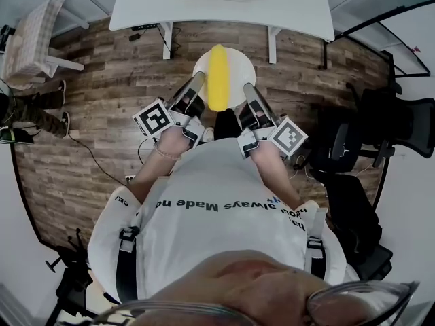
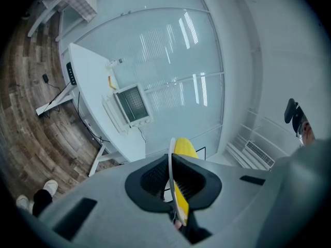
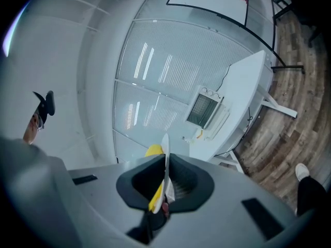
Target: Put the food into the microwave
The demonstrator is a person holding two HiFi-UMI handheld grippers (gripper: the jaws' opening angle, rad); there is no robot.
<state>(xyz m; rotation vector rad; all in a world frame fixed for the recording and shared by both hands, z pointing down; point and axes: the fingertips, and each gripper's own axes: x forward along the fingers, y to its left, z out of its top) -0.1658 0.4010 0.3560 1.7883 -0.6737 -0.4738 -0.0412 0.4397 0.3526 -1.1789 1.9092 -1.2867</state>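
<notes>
Far left, a chair with a checked cover (image 1: 30, 39) is being shown standing on the wood floor (image 1: 102, 94), well apart from everything else. Moving right, the left gripper (image 1: 197, 81) is being pinched narrow on the left rim of a white plate (image 1: 239, 66). In its own view the rim is being seen edge-on, right between the dark pads.

The plate is being held level in the air over the floor, just in front of the person's chest. A long yellow piece of food (image 1: 217, 80) is being carried on it, lying down the middle from far to near.

Right of that, the right gripper (image 1: 249, 90) is being squeezed onto the plate's right rim the same way, jaws nearly together with only the rim between them.

The microwave (image 2: 130, 105) is being seen on the white table (image 1: 204, 9) at the far side, well apart from the plate. Far right, a black office chair (image 1: 401, 124) is being shown.
</notes>
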